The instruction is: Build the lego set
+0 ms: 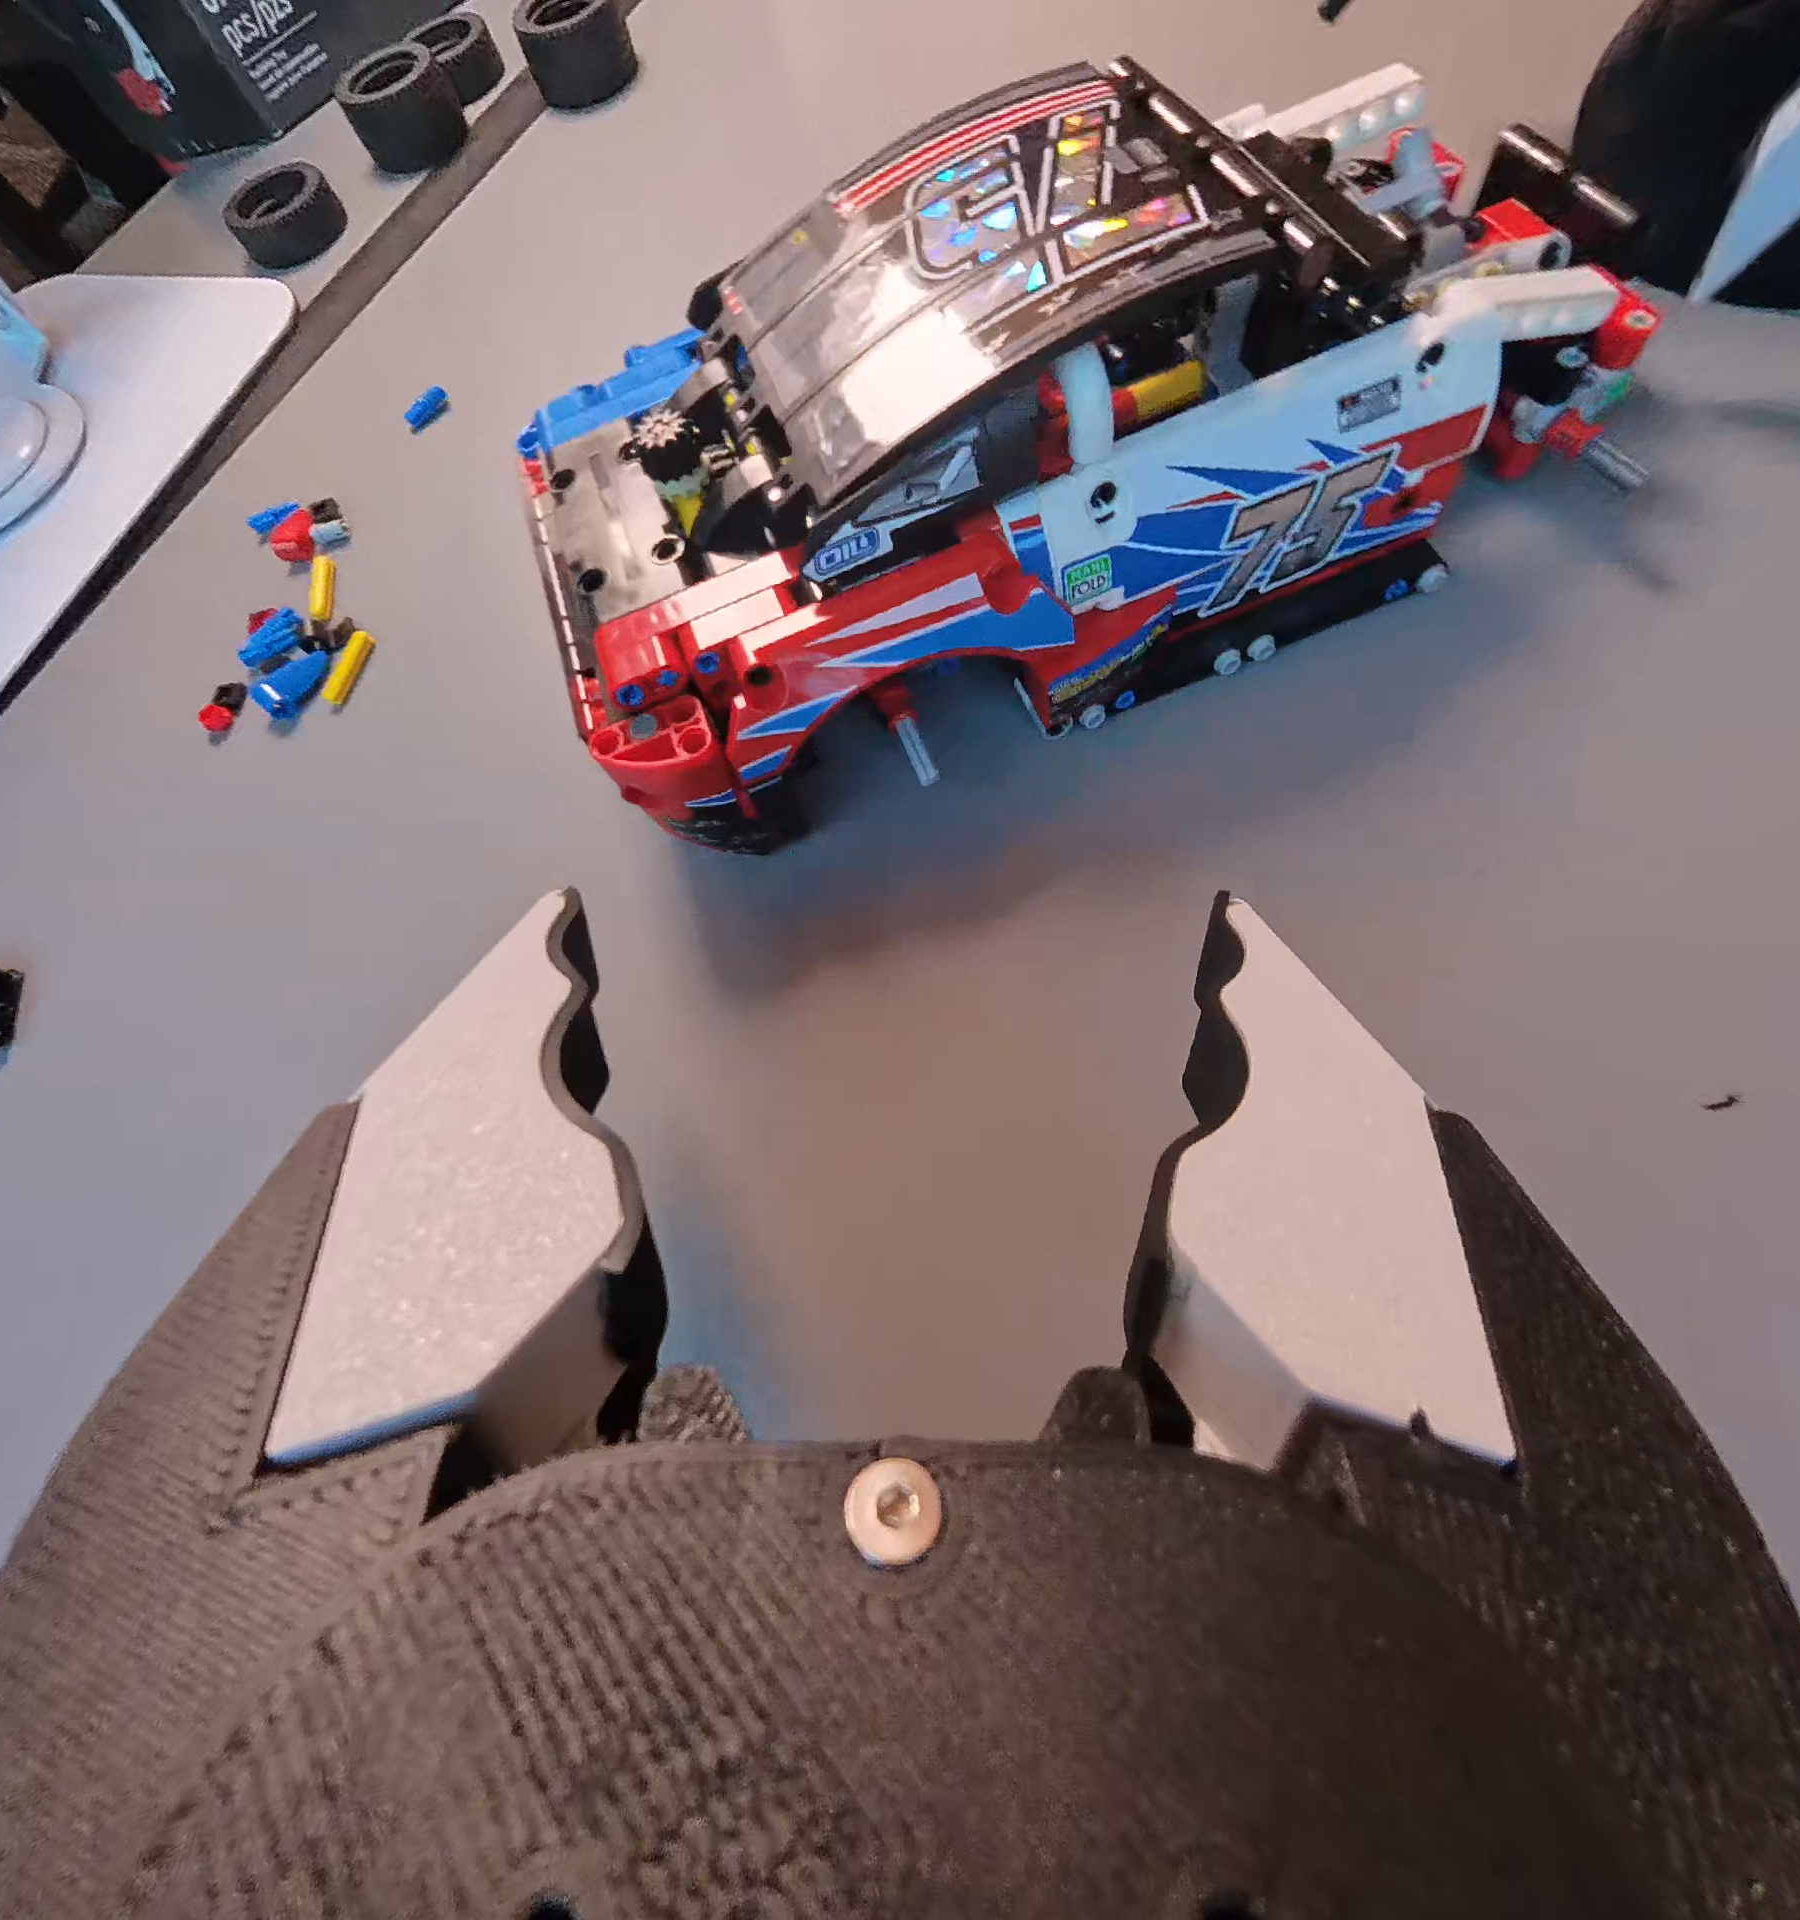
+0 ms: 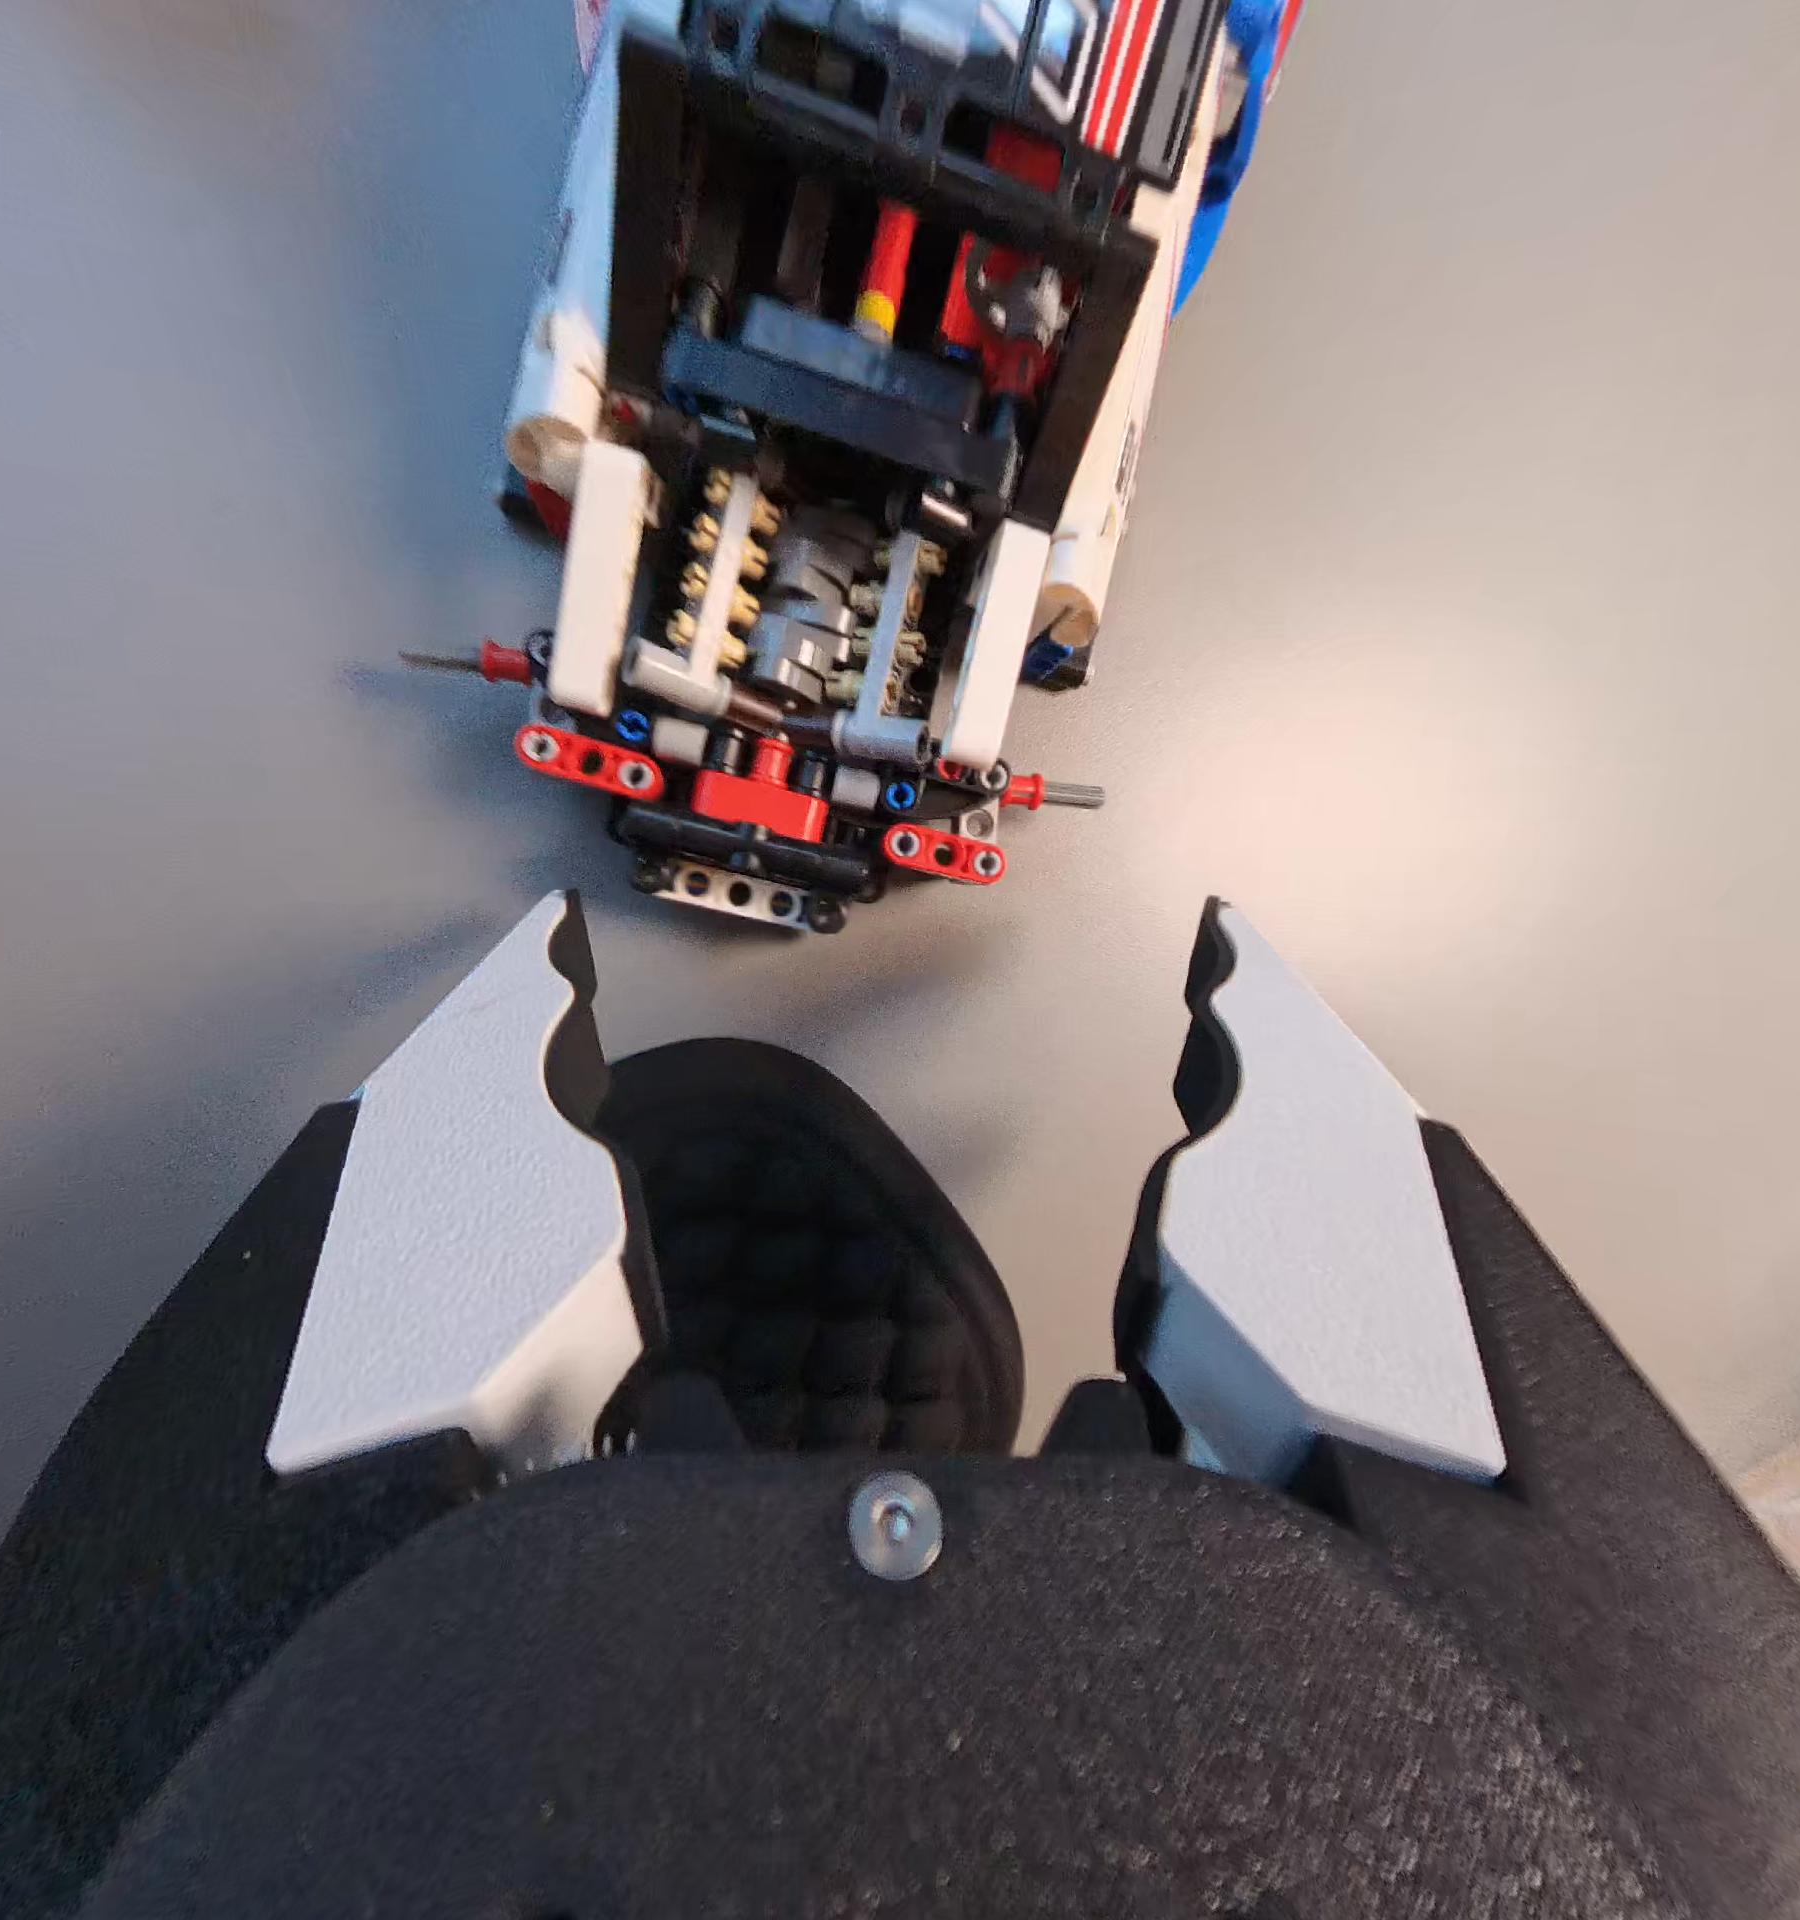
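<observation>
While loose pieces (image 1: 298, 623) lie left of the wheelless car (image 1: 1031, 488) on the table (image 1: 875, 1039), both the left gripper (image 1: 896, 904) and right gripper (image 2: 891, 904) are held wide open, empty; rigid but snap-apart, it is best gripped by its lower sides.

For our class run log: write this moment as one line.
left gripper: open, empty | right gripper: open, tyre between | car: wheelless

Bright, even light; soft shadows, warm glare on table (image 2: 1395, 790), blurred fisheye edges
</observation>
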